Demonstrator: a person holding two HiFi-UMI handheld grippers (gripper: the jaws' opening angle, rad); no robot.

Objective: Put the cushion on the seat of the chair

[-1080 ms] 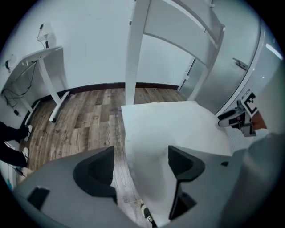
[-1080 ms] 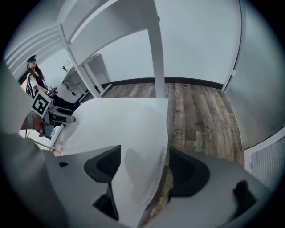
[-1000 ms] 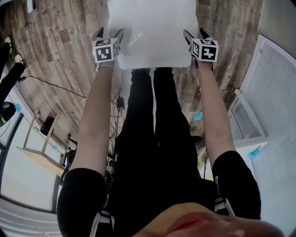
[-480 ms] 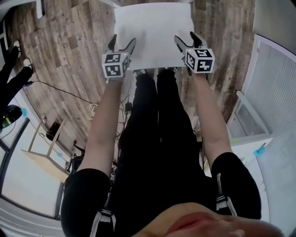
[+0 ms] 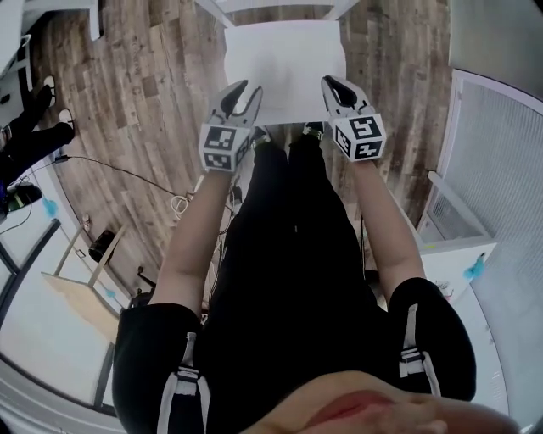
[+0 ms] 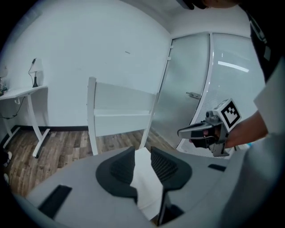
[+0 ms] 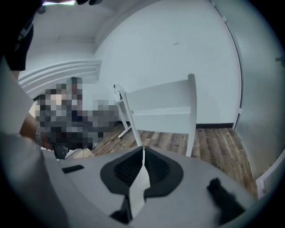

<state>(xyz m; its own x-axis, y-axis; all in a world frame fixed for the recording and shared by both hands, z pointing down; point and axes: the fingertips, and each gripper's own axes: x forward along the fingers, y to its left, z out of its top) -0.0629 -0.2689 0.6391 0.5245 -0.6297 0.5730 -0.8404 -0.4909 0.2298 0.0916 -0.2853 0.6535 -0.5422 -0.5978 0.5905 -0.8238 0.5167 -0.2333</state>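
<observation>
The white cushion [image 5: 284, 59] lies flat on the seat of the white chair [image 5: 222, 7], straight ahead on the wooden floor. Both grippers hang above its near edge and do not touch it. My left gripper [image 5: 241, 96] has just been closing; a narrow gap is left between its jaws and nothing is in it. My right gripper [image 5: 338, 88] has also just been closing and is shut, empty. In the left gripper view the chair back [image 6: 120, 111] rises ahead and the right gripper [image 6: 185, 132] shows at the right. The right gripper view shows the chair back [image 7: 164, 107] too.
The person's black-clad legs [image 5: 288, 254] stand just before the chair. A cable [image 5: 127, 174] runs over the floor at the left, near a wooden shelf [image 5: 76, 288]. A white slatted unit [image 5: 458, 220] stands at the right. A white desk [image 6: 26, 91] and a glass door [image 6: 196, 89] flank the chair.
Both grippers have lifted away from the cushion's near corners toward the camera, and their jaws have drawn together from wide open. The cushion stays on the seat.
</observation>
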